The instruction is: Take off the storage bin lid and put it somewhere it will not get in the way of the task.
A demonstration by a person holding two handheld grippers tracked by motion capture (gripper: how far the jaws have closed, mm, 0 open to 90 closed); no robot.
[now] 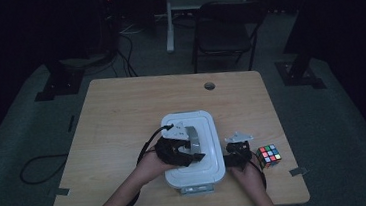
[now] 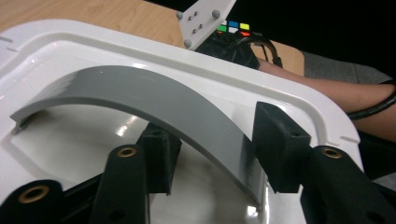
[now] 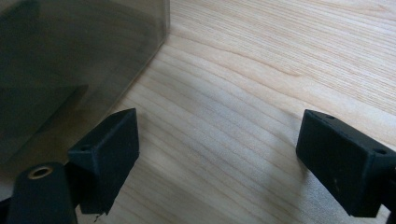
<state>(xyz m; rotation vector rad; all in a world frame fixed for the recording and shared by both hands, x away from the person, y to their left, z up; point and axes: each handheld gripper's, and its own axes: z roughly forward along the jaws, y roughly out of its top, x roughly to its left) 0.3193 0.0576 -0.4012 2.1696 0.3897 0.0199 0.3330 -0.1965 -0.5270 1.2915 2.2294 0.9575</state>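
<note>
A white box lid (image 1: 214, 145) (image 2: 93, 42) covers a container near the table's front edge. An arched grey handle (image 1: 194, 137) (image 2: 140, 88) stands on it. My left gripper (image 1: 187, 150) (image 2: 217, 140) comes in from the left and straddles the handle near its one end. One pad sits behind the band and the other lies against its near edge. My right gripper (image 1: 238, 153) (image 3: 219, 140) rests low on the table just right of the box, open, with bare wood between its jaws. The box's dark translucent wall (image 3: 70, 56) lies to its left.
A colour puzzle cube (image 1: 269, 155) (image 2: 233, 28) sits on the wooden table (image 1: 122, 118) just right of my right hand. A cable hole (image 1: 209, 86) is at the table's far edge. A dark chair (image 1: 224, 29) stands beyond the table.
</note>
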